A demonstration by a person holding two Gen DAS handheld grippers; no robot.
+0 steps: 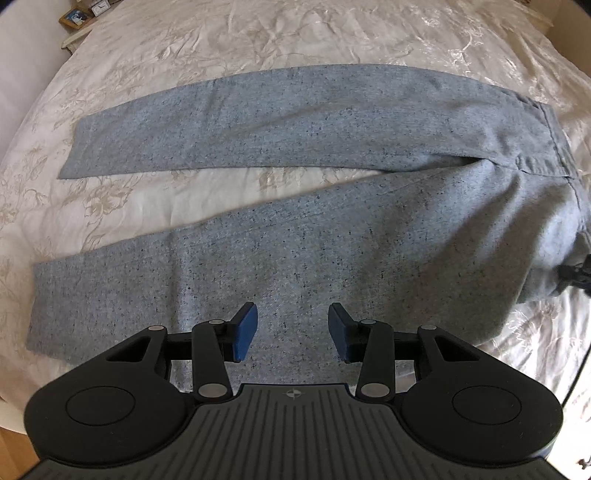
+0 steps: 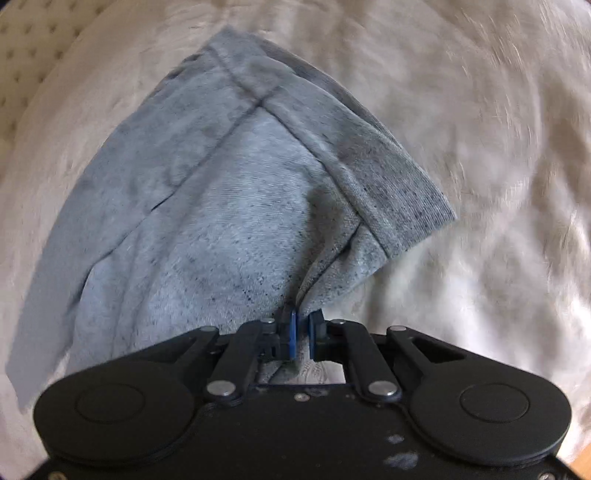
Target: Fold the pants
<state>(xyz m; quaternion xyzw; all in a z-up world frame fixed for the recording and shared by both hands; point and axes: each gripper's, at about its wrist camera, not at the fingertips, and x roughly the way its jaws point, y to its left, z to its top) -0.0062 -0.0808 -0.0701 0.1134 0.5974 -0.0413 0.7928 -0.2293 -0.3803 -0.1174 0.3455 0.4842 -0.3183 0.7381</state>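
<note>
Grey speckled pants [image 1: 295, 236] lie on the bed, legs pointing left and spread apart, waistband [image 1: 550, 147] at the right. My left gripper [image 1: 293, 328] is open and empty, hovering over the near leg. My right gripper [image 2: 302, 325] is shut on the pants [image 2: 207, 206] near the waistband [image 2: 388, 184] and lifts that corner off the bed; the fabric hangs in a peak. It shows at the right edge of the left wrist view [image 1: 576, 275], partly hidden by cloth.
The bed is covered with a cream floral bedspread [image 1: 258, 44]. A bedside shelf with a picture frame [image 1: 74, 18] and a small clock [image 1: 99, 5] stands at the far left corner.
</note>
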